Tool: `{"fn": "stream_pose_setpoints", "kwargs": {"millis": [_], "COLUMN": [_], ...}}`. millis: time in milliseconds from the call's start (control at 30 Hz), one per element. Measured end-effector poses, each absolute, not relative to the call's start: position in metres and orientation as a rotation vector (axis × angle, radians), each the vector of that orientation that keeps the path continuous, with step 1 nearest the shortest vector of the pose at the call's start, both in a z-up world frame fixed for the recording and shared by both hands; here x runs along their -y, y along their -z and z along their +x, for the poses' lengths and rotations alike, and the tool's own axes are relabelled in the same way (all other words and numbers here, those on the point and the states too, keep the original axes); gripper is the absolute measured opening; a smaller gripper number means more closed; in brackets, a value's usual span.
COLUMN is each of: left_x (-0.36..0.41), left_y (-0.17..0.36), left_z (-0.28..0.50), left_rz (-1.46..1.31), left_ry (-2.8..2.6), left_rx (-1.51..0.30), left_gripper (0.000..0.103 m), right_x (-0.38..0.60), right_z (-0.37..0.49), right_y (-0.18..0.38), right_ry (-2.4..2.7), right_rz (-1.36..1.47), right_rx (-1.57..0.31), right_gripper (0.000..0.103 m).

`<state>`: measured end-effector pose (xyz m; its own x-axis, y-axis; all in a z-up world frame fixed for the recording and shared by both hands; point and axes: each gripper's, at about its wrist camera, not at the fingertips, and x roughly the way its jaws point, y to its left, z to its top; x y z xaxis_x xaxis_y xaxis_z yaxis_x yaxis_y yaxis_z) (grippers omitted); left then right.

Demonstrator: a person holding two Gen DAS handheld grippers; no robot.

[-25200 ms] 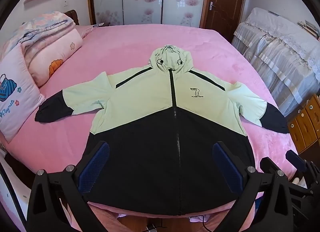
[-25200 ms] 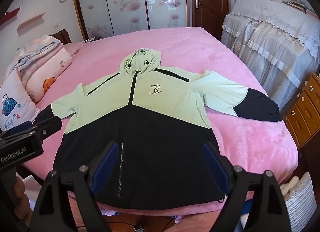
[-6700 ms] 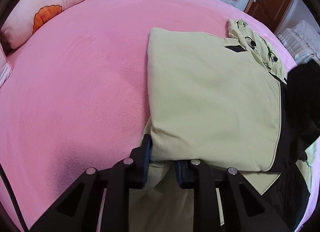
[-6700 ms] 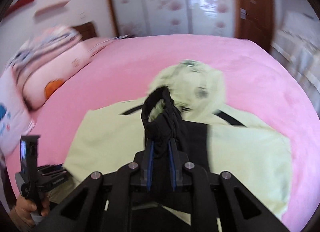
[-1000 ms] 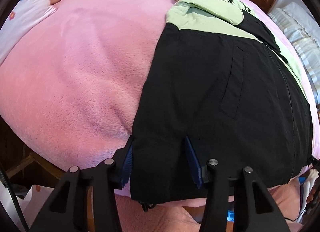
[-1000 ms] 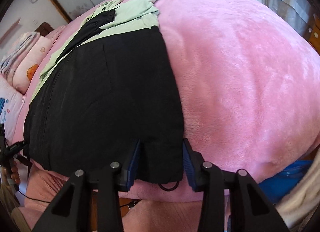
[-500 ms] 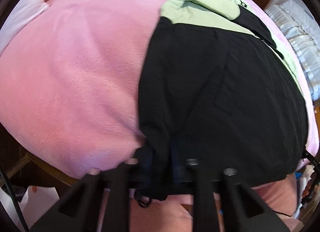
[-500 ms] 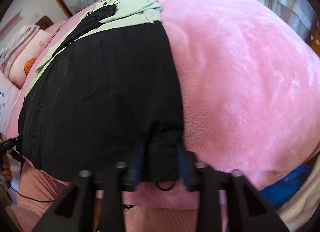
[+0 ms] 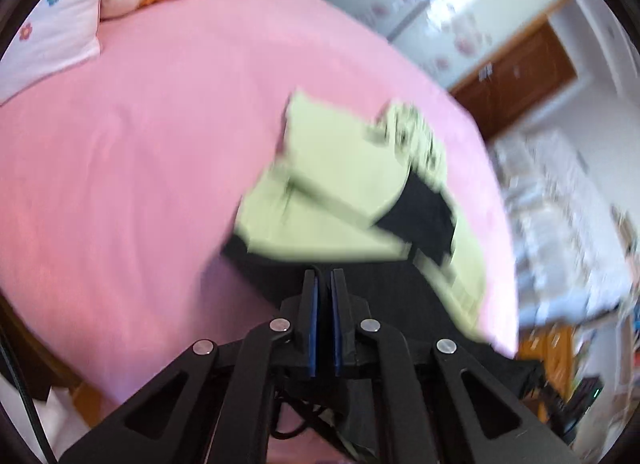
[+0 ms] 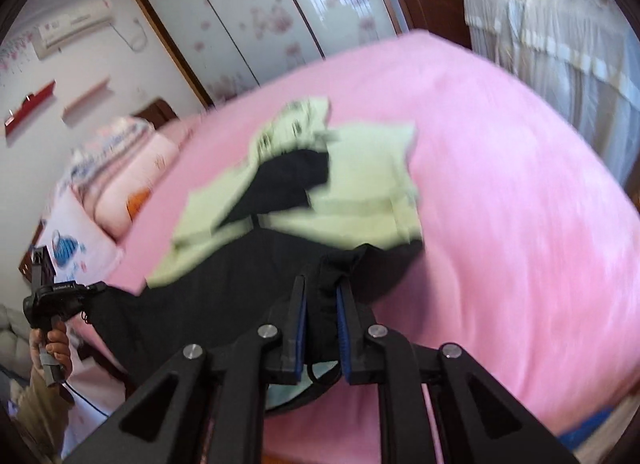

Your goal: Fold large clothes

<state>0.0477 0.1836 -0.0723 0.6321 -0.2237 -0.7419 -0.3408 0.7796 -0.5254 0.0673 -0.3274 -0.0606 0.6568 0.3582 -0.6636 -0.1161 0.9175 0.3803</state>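
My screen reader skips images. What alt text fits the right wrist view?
The right tool grips the black hem of a green-and-black hooded jacket, lifted off a pink bed. At far left, a hand holds the left tool.

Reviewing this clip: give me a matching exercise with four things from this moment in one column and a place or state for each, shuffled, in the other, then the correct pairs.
Things:
1. left tool
2. jacket hood
3. pillow
4. black hem

Places or states:
A. clamped in the right tool, raised off the bed
B. at the jacket's far end
C. at the bed's far left edge
D. shut on black fabric

Pairs: 1-D, 2-B, 3-C, 4-A
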Motion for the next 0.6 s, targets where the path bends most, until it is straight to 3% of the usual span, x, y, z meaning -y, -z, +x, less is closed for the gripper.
{"fn": "stream_pose_setpoints", "kwargs": {"millis": [233,467,600], "left_x": [-0.236,-0.244,-0.245], "left_y": [0.045,0.097,0.120], "left_z": [0.169,0.247,0.250], "left_rz": [-0.654,-0.547,-0.420], "left_ry": [-0.308,-0.302,-0.243], "left_rx": [-0.774,-0.893,-0.955], "left_gripper": [0.001,0.002,0.009], "right_x": [0.325,0.298,0.297], "right_z": [0.204,0.309,0.339], "right_y": [0.034,0.102,0.146], "right_ry": [-0.198,-0.031,0.030], "right_rz": [0.357,0.279,0.258], "right_rx": [-0.774,-0.888,-0.965], "right_gripper": [0.012,0.013,0.013]}}
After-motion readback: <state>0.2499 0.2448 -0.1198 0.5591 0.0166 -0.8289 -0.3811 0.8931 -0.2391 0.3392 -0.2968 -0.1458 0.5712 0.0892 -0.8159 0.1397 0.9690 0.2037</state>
